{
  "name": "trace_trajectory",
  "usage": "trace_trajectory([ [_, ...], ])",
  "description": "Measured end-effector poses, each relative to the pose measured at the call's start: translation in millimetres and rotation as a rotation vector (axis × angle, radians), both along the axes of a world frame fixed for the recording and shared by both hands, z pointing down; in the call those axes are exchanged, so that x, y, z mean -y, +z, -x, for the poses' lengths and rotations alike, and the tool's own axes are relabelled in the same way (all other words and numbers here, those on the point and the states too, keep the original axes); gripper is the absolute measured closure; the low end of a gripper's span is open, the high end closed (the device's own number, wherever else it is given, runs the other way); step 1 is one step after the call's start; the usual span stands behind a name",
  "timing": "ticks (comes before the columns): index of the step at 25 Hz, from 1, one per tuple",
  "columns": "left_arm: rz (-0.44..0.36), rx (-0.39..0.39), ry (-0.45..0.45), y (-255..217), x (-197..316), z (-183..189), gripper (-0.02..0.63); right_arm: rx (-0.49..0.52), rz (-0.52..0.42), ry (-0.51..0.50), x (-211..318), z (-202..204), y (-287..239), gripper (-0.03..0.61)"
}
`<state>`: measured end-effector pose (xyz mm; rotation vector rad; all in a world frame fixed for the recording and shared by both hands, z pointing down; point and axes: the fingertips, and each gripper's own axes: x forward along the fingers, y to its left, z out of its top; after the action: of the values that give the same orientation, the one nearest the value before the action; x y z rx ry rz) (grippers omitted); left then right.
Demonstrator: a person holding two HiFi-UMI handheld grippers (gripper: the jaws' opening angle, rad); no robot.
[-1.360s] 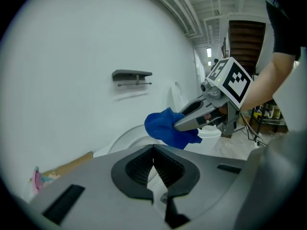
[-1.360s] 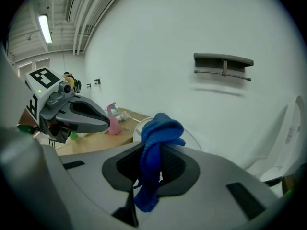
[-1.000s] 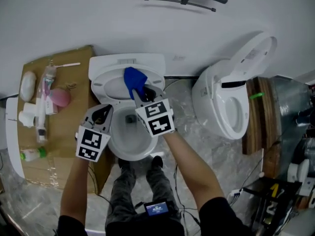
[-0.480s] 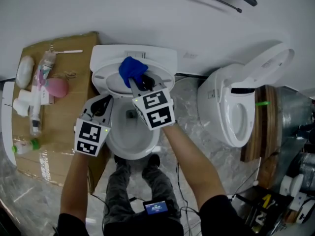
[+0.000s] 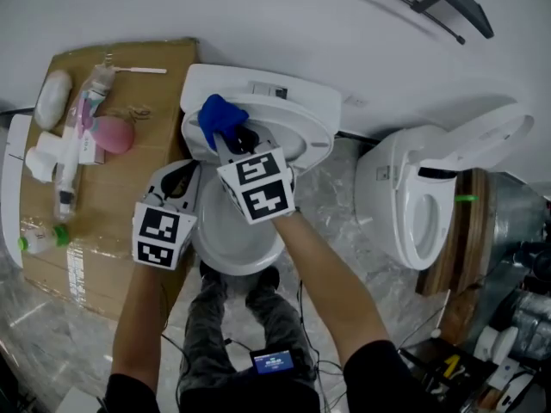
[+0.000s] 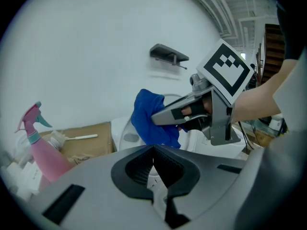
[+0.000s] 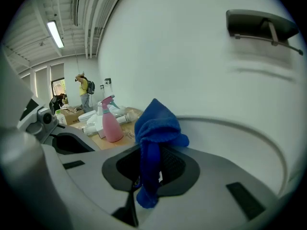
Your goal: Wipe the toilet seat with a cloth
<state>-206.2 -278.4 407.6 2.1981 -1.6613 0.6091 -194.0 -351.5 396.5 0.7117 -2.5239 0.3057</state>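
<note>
Ahead of the right claw (image 7: 152, 163), clamped on the blue cloth (image 7: 158, 126), carried leftward over the toilet seat (image 7: 249, 147) since a second ago; likely mid-wipe, rim left to cover. Beside it, left claw (image 6: 153, 166) clenched empty.

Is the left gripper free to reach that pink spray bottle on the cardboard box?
Probably yes. The left gripper is shut and empty, and the pink spray bottle sits on the cardboard box beside it with nothing between; its jaws would need opening.

Bright even indoor light; soft shadows; heavy fisheye vignetting in both gripper views
</note>
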Motion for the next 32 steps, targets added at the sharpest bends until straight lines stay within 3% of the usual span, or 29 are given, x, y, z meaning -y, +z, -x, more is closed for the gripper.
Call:
trace_trajectory([
  [8, 0.021, -0.063, -0.098, 22, -9, 22, 0.602, -0.004, 0.046, -0.013, -9, 37, 35, 0.512],
  [18, 0.054, -0.113, -0.177, 62, -18, 13, 0.601, -0.040, 0.095, -0.049, -16, 56, 89, 0.512],
  [26, 0.078, -0.108, -0.253, 108, -29, 11, 0.601, -0.059, 0.189, -0.118, -26, 62, 145, 0.512],
  [32, 0.080, -0.078, -0.317, 143, -35, 10, 0.601, -0.081, 0.203, -0.149, -32, 59, 182, 0.512],
])
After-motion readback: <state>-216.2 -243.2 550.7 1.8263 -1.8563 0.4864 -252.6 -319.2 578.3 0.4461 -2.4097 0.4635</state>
